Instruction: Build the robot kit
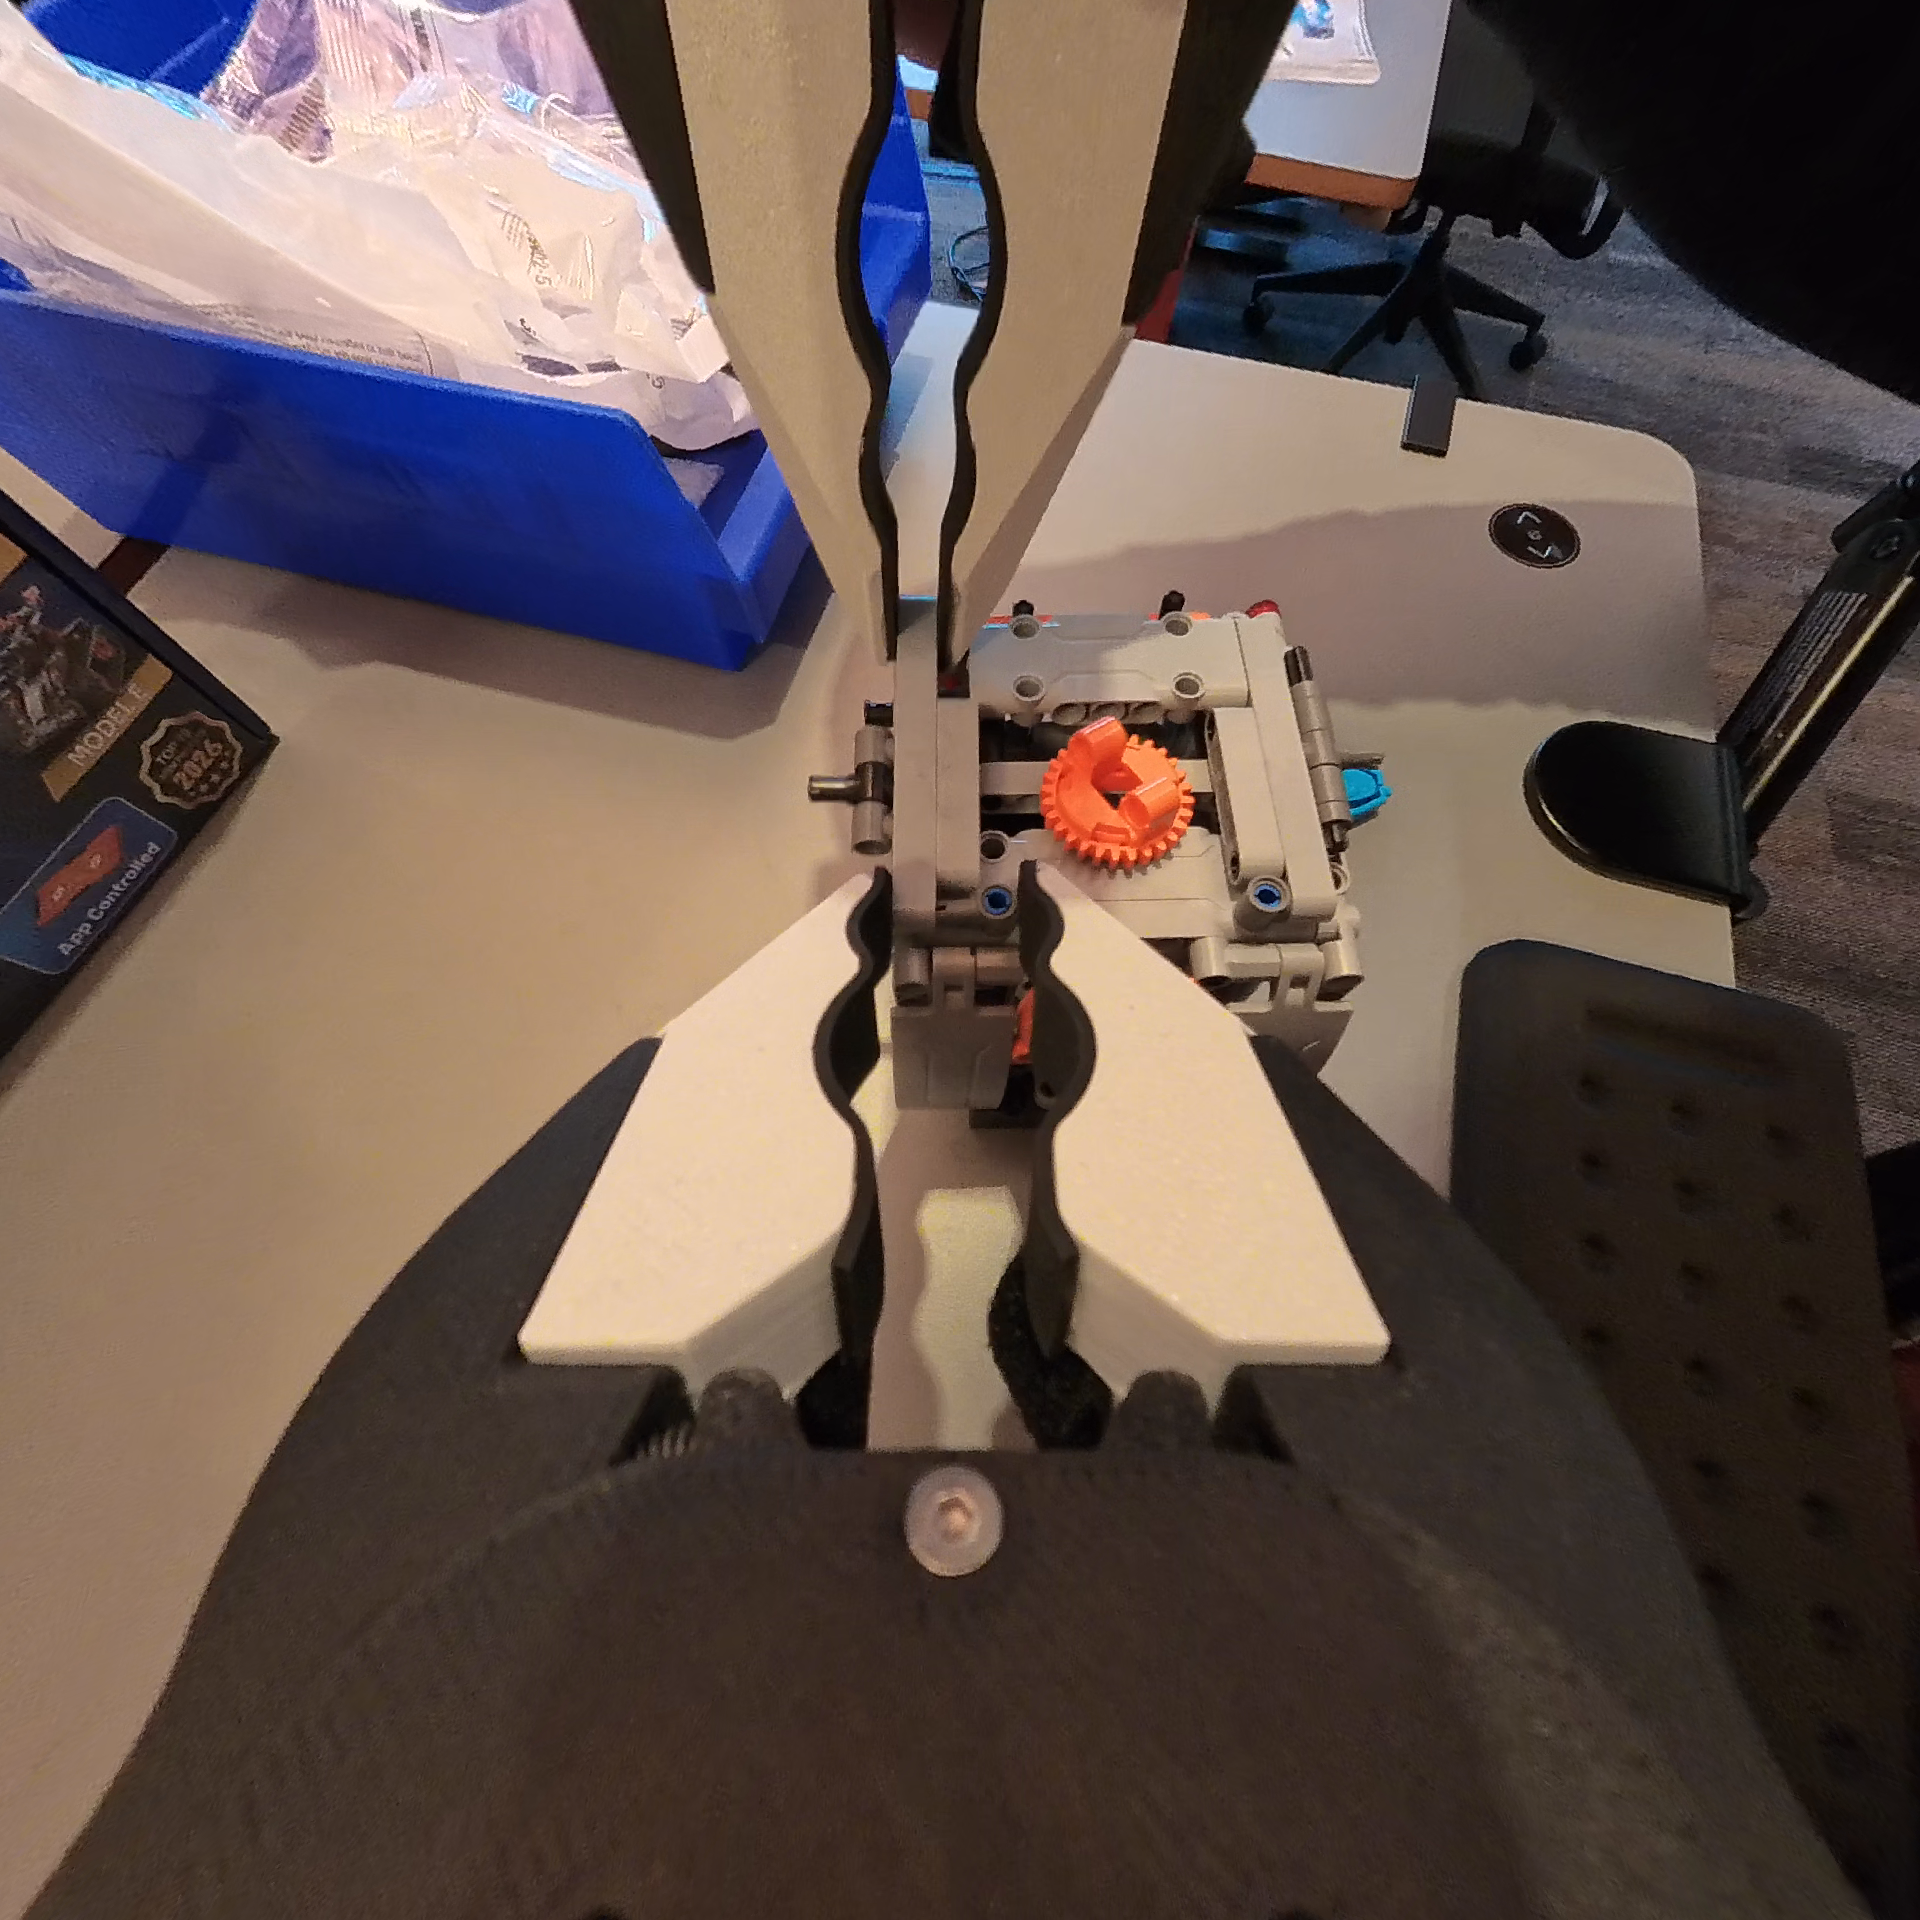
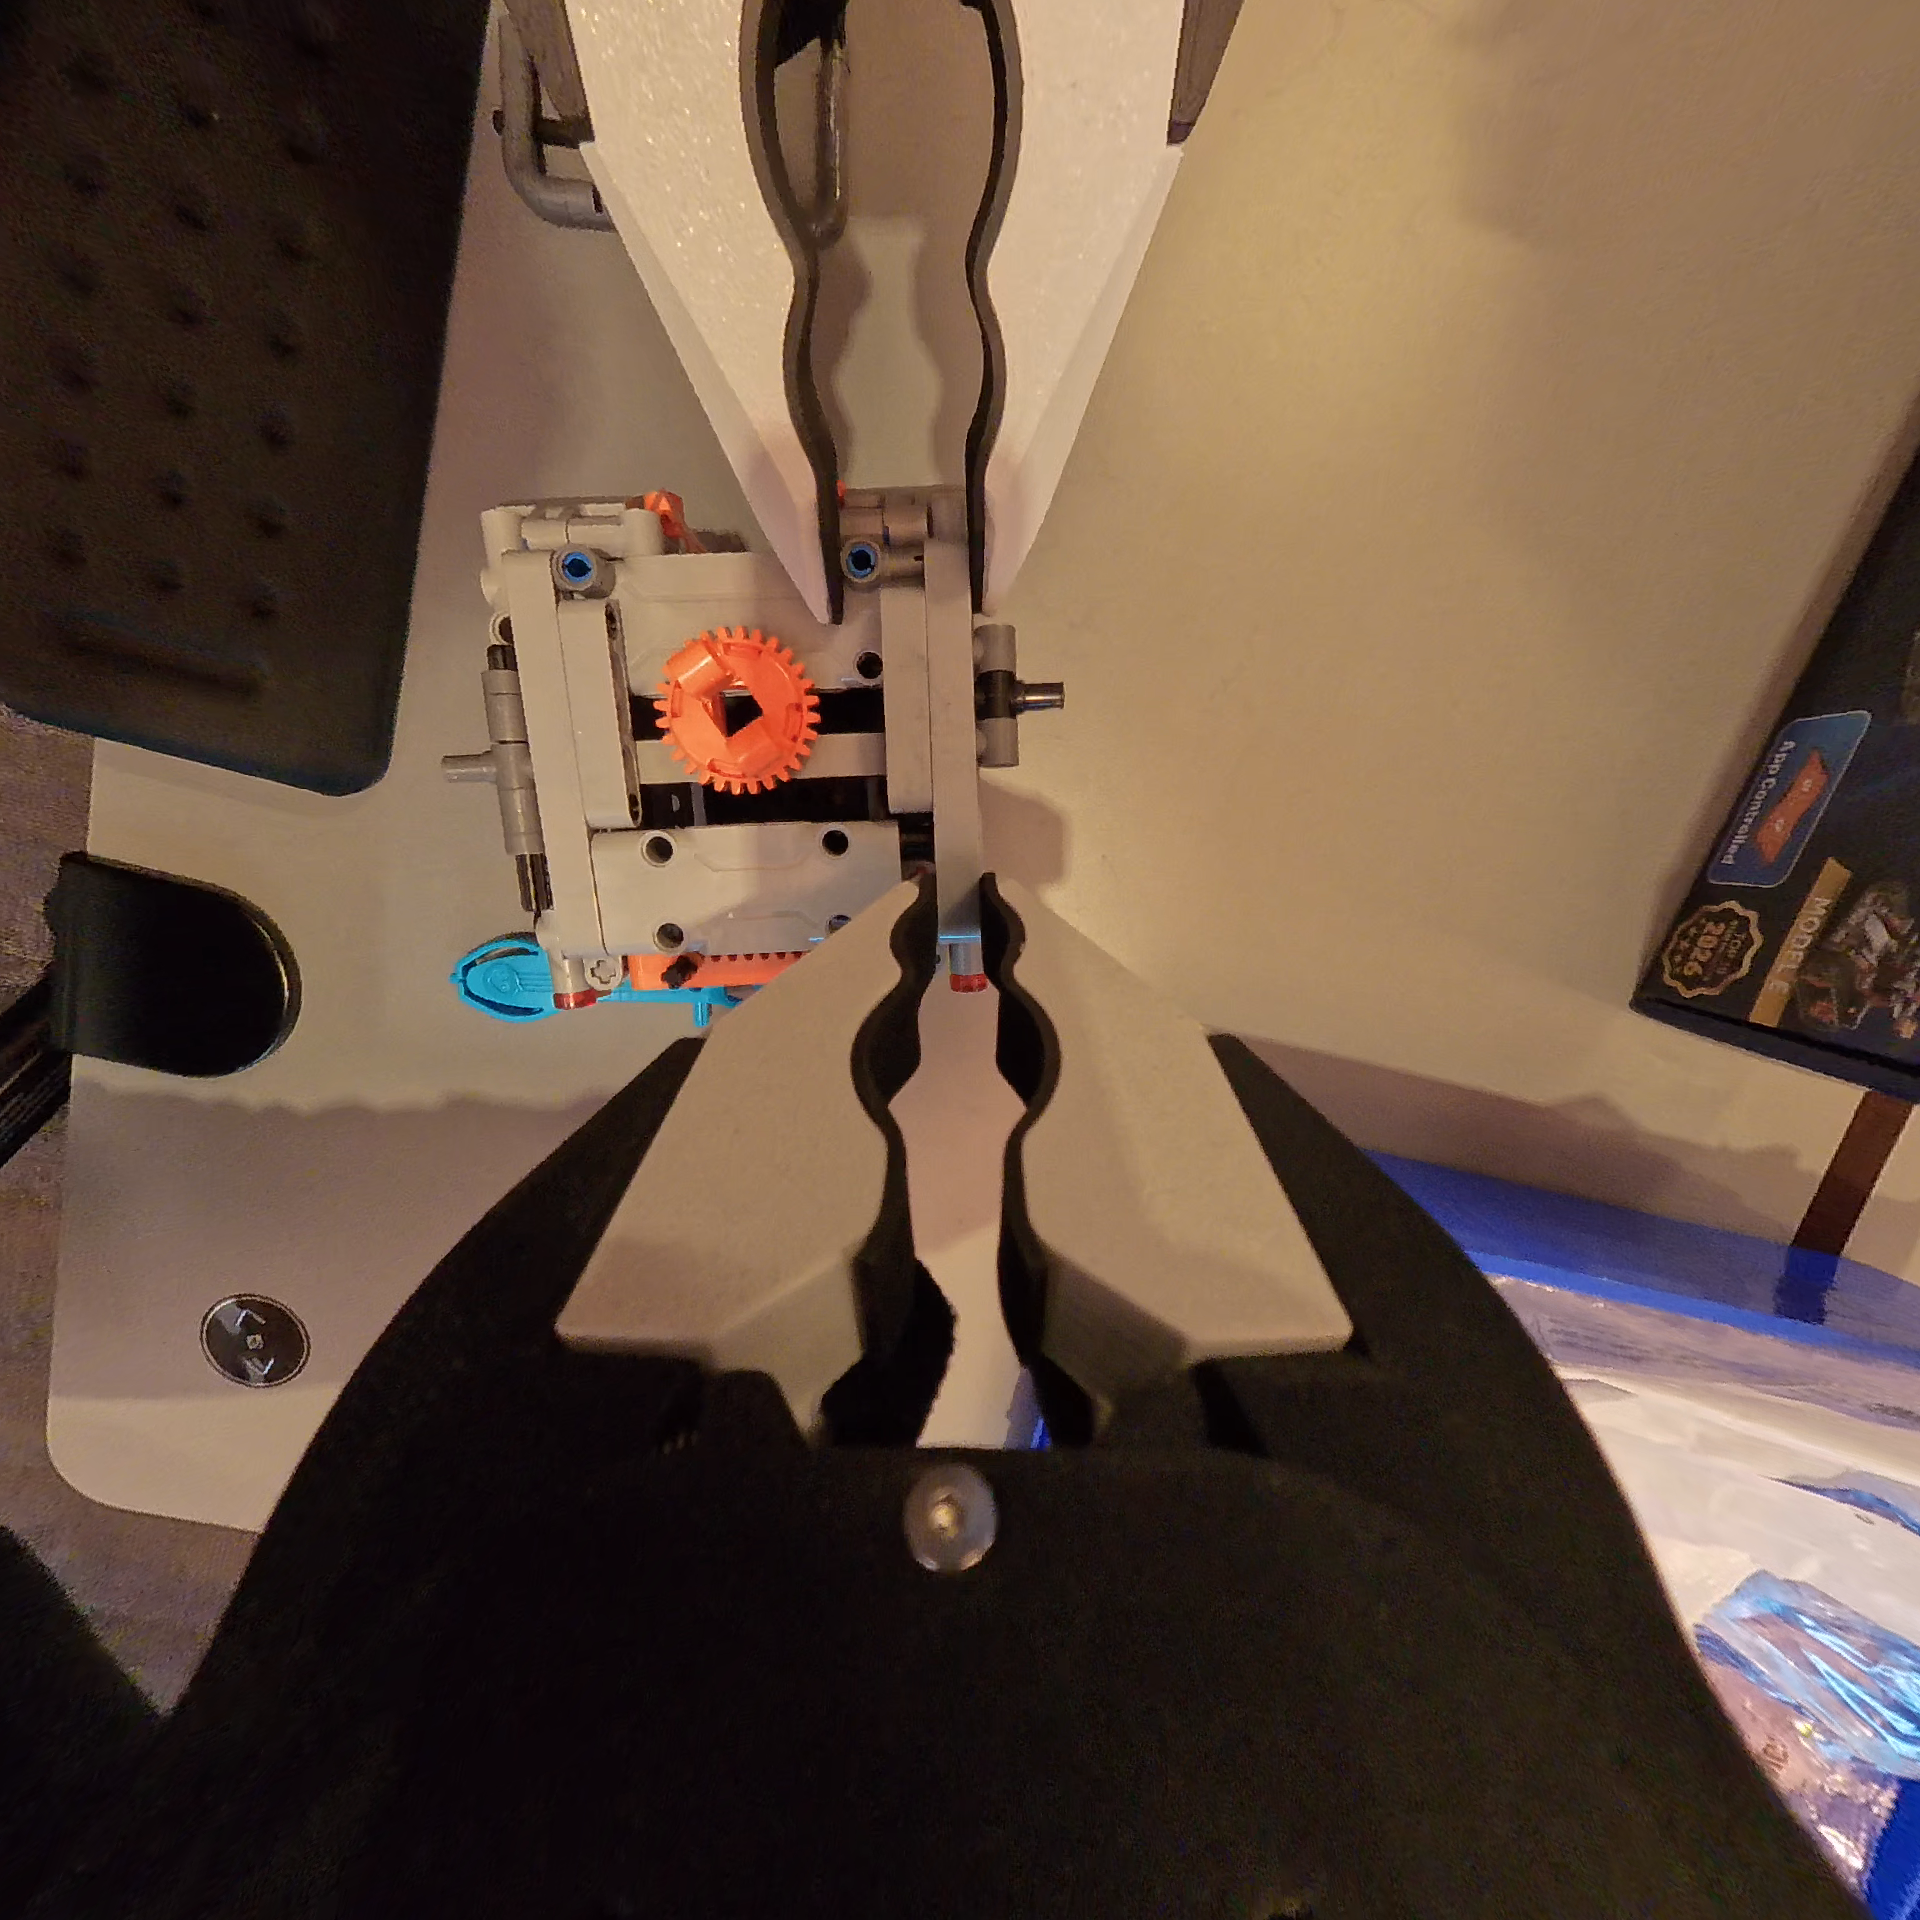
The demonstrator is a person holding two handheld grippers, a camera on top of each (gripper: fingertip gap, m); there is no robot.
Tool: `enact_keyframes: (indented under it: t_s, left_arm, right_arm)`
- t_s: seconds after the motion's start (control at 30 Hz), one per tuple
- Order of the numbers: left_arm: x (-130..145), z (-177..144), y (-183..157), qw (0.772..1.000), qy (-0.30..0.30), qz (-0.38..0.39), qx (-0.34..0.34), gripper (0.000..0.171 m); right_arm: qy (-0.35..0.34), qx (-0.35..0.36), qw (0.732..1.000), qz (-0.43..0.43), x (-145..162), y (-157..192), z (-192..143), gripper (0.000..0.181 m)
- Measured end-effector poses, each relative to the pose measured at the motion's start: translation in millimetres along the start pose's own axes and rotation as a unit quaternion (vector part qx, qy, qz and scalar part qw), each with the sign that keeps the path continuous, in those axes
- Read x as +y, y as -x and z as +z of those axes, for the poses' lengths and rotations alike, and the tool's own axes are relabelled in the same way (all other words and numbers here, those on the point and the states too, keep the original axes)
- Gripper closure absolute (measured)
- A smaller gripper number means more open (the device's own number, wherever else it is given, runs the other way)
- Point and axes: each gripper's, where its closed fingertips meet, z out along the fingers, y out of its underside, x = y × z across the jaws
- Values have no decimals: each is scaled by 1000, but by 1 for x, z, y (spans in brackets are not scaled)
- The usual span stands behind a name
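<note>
A grey building-block assembly (image 1: 1101,665) with an orange gear (image 1: 1117,795) on top stands on the white table (image 1: 416,935). My left gripper (image 1: 956,883) is shut on the assembly's near left corner, where a long grey beam (image 1: 920,769) runs along its left side. My right gripper (image 1: 916,644) comes in from the far side and is shut on the far end of that beam. In the right wrist view, my right gripper (image 2: 951,888) pinches the beam (image 2: 951,748), with the left gripper (image 2: 904,608) opposite it and the gear (image 2: 738,712) to the left.
A blue bin (image 1: 416,488) of clear plastic bags stands behind left, and a dark printed box (image 1: 94,790) lies at the left edge. A black perforated chair pad (image 1: 1662,1247) and a black armrest (image 1: 1631,821) border the table's right edge. A round button (image 1: 1532,535) sits on the table. My hands' fingertips stand some 5 cm from each other.
</note>
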Motion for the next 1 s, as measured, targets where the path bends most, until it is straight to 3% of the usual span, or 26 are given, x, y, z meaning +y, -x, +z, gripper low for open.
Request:
enact_keyframes:
  t_s: [0.5, 1.0]
  left_arm:
    - [1, 1, 0, 1000, 12, -4, -9, 150]
    - [0, -2, 1, 998, 14, 31, -46, 149]
  right_arm:
    - [44, -22, 999, -7, 0, 1, 1, 177]
    - [13, -19, 1000, -10, 0, 3, 1, 176]
